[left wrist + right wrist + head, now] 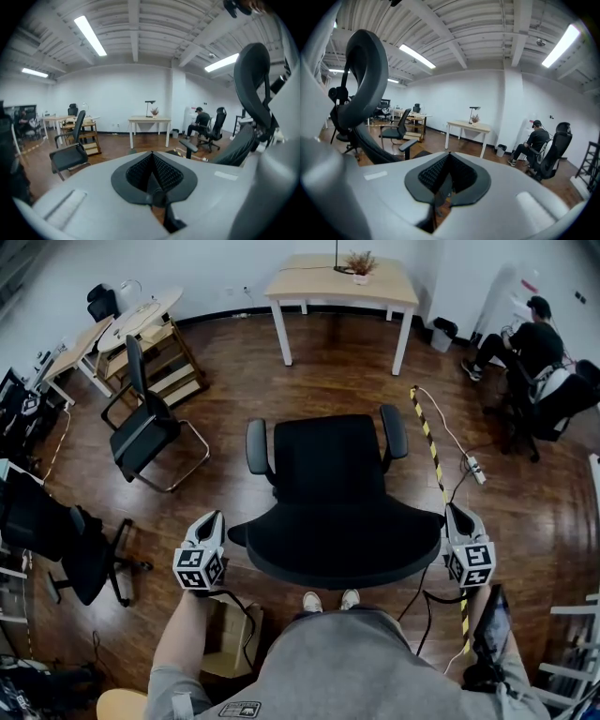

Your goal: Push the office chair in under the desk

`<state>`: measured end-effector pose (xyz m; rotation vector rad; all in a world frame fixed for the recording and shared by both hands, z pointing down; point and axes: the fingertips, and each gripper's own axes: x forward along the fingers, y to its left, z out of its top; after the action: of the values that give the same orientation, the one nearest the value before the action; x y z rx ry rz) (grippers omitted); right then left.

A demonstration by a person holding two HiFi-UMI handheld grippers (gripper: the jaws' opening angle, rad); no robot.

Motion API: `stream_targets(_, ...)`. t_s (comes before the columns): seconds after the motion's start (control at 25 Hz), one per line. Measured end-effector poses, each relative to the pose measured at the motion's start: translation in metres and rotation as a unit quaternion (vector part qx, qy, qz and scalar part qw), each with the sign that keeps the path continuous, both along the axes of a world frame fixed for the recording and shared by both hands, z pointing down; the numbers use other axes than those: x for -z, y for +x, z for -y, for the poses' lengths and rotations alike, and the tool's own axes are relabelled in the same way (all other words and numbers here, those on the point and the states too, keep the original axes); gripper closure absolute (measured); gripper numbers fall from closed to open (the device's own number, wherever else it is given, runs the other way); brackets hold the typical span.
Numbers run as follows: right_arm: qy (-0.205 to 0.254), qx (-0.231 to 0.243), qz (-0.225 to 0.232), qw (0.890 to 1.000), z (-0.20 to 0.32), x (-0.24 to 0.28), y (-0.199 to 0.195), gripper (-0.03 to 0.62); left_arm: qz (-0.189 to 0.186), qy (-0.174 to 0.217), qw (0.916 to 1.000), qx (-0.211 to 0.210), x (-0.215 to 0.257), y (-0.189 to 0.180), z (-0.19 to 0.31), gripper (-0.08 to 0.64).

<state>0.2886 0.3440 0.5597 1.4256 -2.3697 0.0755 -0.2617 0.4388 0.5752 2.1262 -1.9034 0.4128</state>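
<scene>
Dark wooden floor (328, 371) runs through an open office. At its far edge, against the white wall (225, 263), stands the desk (342, 282) with a small plant (360, 262) on top. Our chair (328, 465) sits in the middle of the floor, well apart from the desk, with its seat and armrests turned toward the desk and its backrest (337, 545) toward us. Bare floor lies between the two, and a striped strip (427, 432) runs along the chair's right side.

We hold the left gripper (216, 518) just beside the left edge of the backrest and the right gripper (457, 514) just beside its right edge. We cannot tell whether either one touches the chair. Each gripper's own view shows its jaws pressed together with nothing between them, and the backrest rising at the side.

We judge the task barely begun: we stand behind the chair, placed to push, but the whole run to the desk is left. What remains is to roll the chair straight ahead, keep it clear of the strip, and steer the seat between the desk legs until it sits under the top.
</scene>
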Motion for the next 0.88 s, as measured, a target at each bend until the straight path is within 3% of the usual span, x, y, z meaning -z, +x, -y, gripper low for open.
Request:
stream_targets(0.12,-0.018,0.043,-0.100,0.994,0.001,-0.026,0.012,0.586,0.114,-0.045,0.9913,-0.048,-0.022,-0.020,-0.005,0.560)
stream_targets(0.16,-0.025,0.063,-0.134,0.989,-0.001,-0.036,0.014,0.586,0.146,-0.061,0.9848,-0.072,-0.030,-0.022,-0.008,0.558)
stream_targets(0.2,-0.032,0.087,-0.168,0.982,-0.006,-0.046,0.014,0.577,0.176,-0.079,0.9758,-0.103,-0.039,-0.020,-0.012,0.504)
stream_targets(0.28,-0.043,0.145,-0.234,0.960,-0.017,-0.068,0.008,0.455,0.242,-0.117,0.9477,-0.172,-0.060,-0.012,-0.023,0.447)
stream_targets(0.4,-0.033,0.232,-0.321,0.918,-0.030,-0.095,-0.009,0.396,0.332,-0.147,0.8954,-0.258,-0.088,0.004,-0.032,0.357)
stream_targets(0.48,-0.019,0.268,-0.352,0.897,-0.028,-0.102,-0.020,0.353,0.369,-0.142,0.8711,-0.291,-0.095,0.015,-0.029,0.322)
stream_targets(0.64,0.000,0.316,-0.383,0.868,-0.024,-0.097,-0.039,0.301,0.412,-0.105,0.8416,-0.334,-0.092,0.040,-0.017,0.311)
stream_targets(0.68,0.004,0.330,-0.391,0.859,-0.025,-0.095,-0.044,0.299,0.426,-0.100,0.8303,-0.346,-0.092,0.044,-0.015,0.311)
stream_targets(0.76,0.010,0.353,-0.403,0.844,-0.026,-0.092,-0.054,0.299,0.457,-0.101,0.8003,-0.375,-0.094,0.049,-0.012,0.310)
stream_targets(0.88,0.018,0.375,-0.406,0.833,-0.025,-0.091,-0.058,0.325,0.496,-0.104,0.7559,-0.414,-0.099,0.055,-0.010,0.314)
